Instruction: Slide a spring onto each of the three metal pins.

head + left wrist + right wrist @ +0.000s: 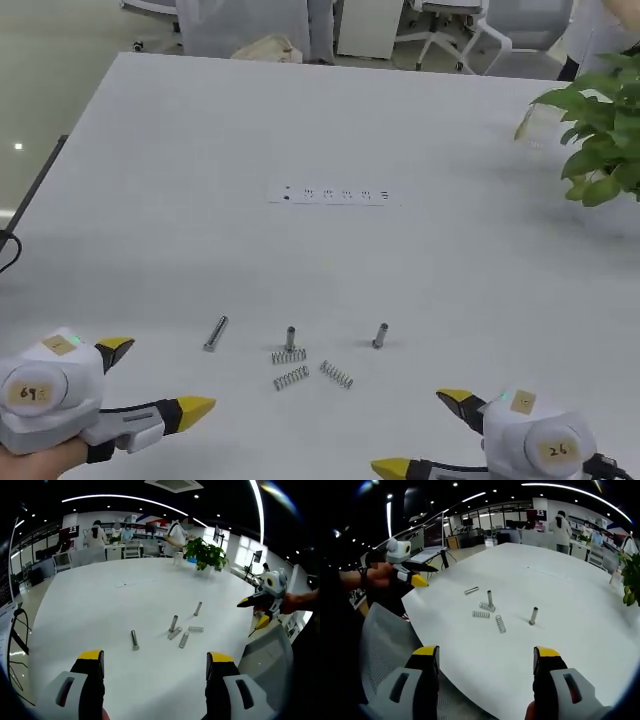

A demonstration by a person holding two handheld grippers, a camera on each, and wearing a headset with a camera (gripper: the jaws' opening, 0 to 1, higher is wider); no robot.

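My left gripper point(155, 377) hangs low over the near left of the white surface point(420, 270), fingers spread wide and holding nothing. By my reading the job has not begun: none of the three springs is on a pin. The left pin point(215, 333) lies on its side, so I judge it must be stood up, or threaded where it lies. The middle pin point(290, 338) stands upright, and one spring point(288, 356) lies right at its foot, perhaps touching it; the view is too coarse for me to say. A second spring point(291, 378) lies just nearer to me, and the third spring point(336, 375) sits to its right, all three flat on the surface. The right pin point(380, 335) stands upright, apart from the springs. My right gripper point(422, 432) hovers at the near right, fingers likewise spread and empty. Nothing stands between either gripper and the parts — the socket strip point(335, 194) set into the surface lies well beyond them, and the potted plant point(600, 130) sits off at the far right edge.
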